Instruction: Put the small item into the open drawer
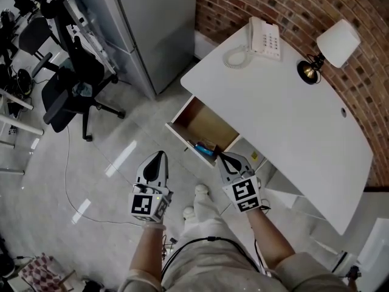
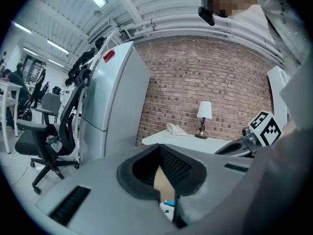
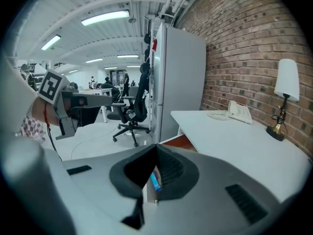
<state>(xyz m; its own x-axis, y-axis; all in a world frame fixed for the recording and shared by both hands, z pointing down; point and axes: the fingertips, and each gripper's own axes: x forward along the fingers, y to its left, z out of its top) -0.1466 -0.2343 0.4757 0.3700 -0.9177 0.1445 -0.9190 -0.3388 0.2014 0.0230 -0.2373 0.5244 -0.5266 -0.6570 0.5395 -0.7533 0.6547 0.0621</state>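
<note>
The wooden drawer stands pulled out from under the white desk. A small blue item lies inside it near the front right corner. My right gripper hovers just in front of the drawer, its tips close to the item, jaws shut with nothing between them. In the right gripper view the blue item shows just beyond the closed jaws. My left gripper hangs over the floor to the left of the drawer, also shut and empty; the left gripper view shows the drawer's wood past its tips.
A white telephone and a table lamp stand at the desk's far side by the brick wall. A tall grey cabinet stands left of the desk. A black office chair and a floor cable are further left.
</note>
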